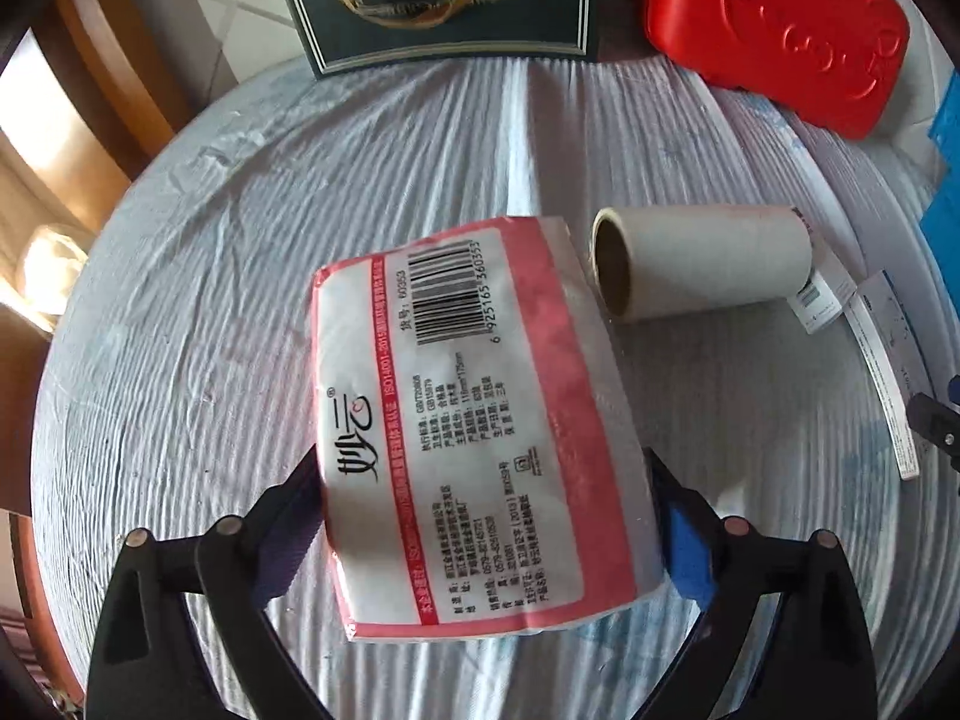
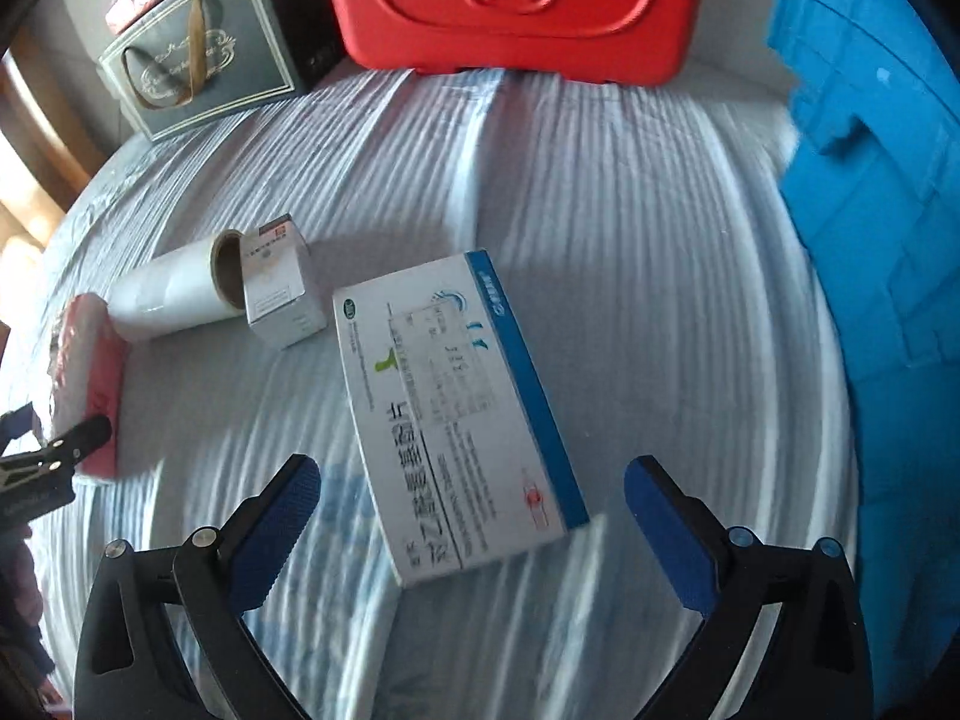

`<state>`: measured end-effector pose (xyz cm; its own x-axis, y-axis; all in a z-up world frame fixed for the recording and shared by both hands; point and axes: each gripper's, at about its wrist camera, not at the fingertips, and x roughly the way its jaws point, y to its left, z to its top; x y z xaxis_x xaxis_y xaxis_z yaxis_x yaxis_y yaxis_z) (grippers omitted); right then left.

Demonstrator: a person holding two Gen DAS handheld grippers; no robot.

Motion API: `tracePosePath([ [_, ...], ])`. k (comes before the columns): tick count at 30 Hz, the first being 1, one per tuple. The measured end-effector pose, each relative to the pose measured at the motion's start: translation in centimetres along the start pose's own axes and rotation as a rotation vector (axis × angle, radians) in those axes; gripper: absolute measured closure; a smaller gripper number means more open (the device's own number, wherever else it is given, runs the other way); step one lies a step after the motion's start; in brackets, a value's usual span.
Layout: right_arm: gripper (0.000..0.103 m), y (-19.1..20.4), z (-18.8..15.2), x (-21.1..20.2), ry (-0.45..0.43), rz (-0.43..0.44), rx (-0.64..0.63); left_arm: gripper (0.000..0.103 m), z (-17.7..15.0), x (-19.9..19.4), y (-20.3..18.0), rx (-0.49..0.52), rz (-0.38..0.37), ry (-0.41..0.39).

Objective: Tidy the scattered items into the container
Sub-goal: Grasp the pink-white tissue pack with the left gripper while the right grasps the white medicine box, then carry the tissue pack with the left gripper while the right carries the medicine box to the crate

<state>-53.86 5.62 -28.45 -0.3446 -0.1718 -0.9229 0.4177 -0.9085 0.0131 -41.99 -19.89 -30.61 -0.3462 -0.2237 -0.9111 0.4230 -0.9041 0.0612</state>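
Left wrist view: the left gripper (image 1: 480,504) points steeply down with its jaws spread wide around the near end of the tissue pack (image 1: 474,420). Whether the pads touch its sides cannot be told. The pack's long axis runs away from the gripper, roughly in line with the fingers. A cardboard tube (image 1: 702,261) lies just beyond it, crosswise.

Right wrist view: the right gripper (image 2: 474,522) is open and empty. The medicine box (image 2: 456,408) lies flat between and ahead of its fingers, long axis slanted up-left; this hand is nearer to it. The blue container (image 2: 870,210) stands to the right. The striped tablecloth (image 2: 600,210) is wrinkled; a red case (image 2: 516,6) and gift box (image 2: 198,60) sit at the far edge.
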Motion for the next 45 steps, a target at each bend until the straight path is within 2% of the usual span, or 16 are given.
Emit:
tracePosePath([
  [5, 0.0, 0.5, 1.3, 1.9, 0.007, 0.002, -0.044, 0.007, 0.0, 0.0, -0.1, -0.004, 0.01, -0.016],
  [9, 0.0, 0.4, 1.6, 3.3, 0.037, -0.004, -0.024, 0.008, 0.0, -0.2, -0.2, -0.01, 0.017, -0.016],
  [11, 0.012, 0.6, 1.3, 3.2, 0.029, -0.041, -0.027, 0.01, -0.2, -0.6, -0.4, -0.017, 0.006, -0.016],
  [12, 0.026, 0.7, 1.1, 2.8, 0.02, -0.047, -0.028, 0.01, -0.3, -0.8, -0.5, -0.019, 0.0, -0.019],
  [18, 0.026, 1.0, -0.6, 0.9, 0.028, -0.043, 0.014, 0.011, -1.7, -3.6, -1.2, -0.008, -0.016, -0.064],
  [25, 0.026, 3.0, -3.5, -5.9, -0.078, -0.004, -0.011, 0.011, -3.7, -9.7, -1.5, 0.003, -0.018, -0.161],
  [29, 0.026, 4.0, -4.3, -11.1, -0.179, 0.024, -0.053, 0.011, -5.1, -14.1, -1.8, -0.013, 0.001, -0.234],
  [37, 0.026, 5.3, -7.0, -21.2, -0.374, 0.094, -0.178, 0.011, -9.7, -23.3, -2.3, -0.1, 0.046, -0.361],
  [41, 0.026, 5.6, -9.7, -25.9, -0.45, 0.113, -0.189, 0.011, -12.2, -27.6, -2.5, -0.104, 0.052, -0.426],
  [45, 0.026, 5.5, -12.4, -29.9, -0.526, 0.094, -0.177, 0.011, -14.6, -31.4, -2.4, -0.094, 0.04, -0.489],
])
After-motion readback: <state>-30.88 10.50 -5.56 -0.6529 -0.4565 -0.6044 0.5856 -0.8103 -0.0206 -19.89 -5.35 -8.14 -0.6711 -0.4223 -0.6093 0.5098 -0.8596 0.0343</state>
